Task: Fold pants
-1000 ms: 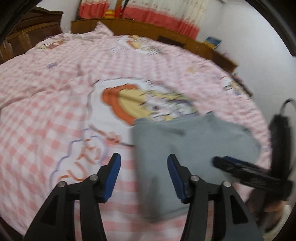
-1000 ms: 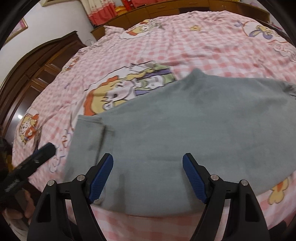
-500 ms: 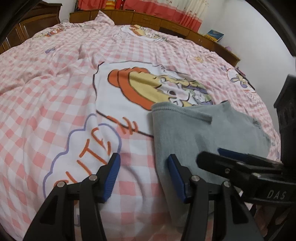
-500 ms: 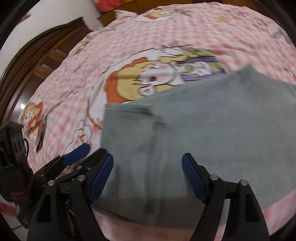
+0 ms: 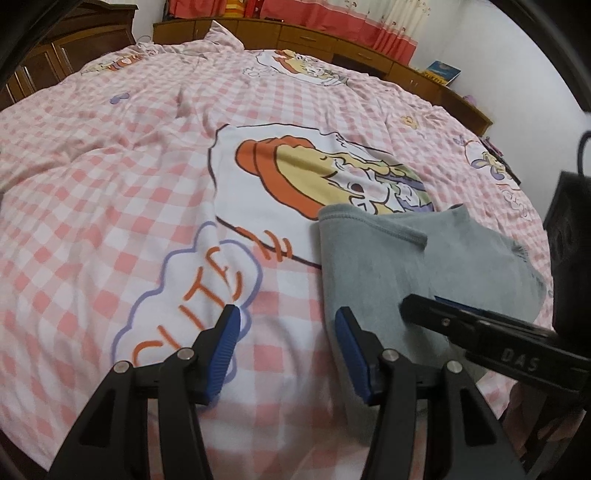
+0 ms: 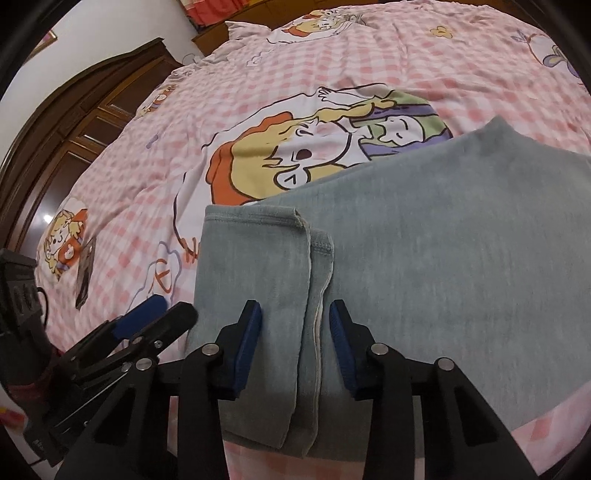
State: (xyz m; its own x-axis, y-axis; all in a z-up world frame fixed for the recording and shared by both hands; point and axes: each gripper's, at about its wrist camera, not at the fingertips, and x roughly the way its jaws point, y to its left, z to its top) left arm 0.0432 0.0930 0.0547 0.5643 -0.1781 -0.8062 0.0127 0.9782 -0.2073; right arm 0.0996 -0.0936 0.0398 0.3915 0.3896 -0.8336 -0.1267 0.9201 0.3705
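Pants: the grey pants (image 6: 424, 251) lie folded flat on the pink checked bed (image 5: 110, 184), near its front edge, partly covering the cartoon print (image 5: 314, 177).
Right claw: the right claw (image 6: 295, 332) is closing, its blue pads either side of the hemmed leg ends (image 6: 314, 258) at the left of the bundle; the cloth sits between them, and the pads do not look pressed onto it yet.
Left claw: the left claw (image 5: 288, 339) stands half wide and empty over bare sheet, with its right pad at the left edge of the pants.
Risk, layers: the hems are stacked and slightly offset; if the right claw bites shallow, I judge it may catch only the top layer, and the fold would peel apart when lifted.
Risk, sheet: the sheet is soft and loose, so a low bite could pinch bedding along with the pants.
Risk, crowding: the two claws work close together at the same end, so they could knock each other.
Risk, uneven lift: with only one side gripped, the bundle could swing and skew.
Right view only: the stitched hems, the white seam line, and a dark flat thing (image 6: 85, 273) lying on the bed at left.
Left view only: the far wooden headboard (image 5: 295, 33), the curtain (image 5: 369, 22), and the right claw seen from the side.
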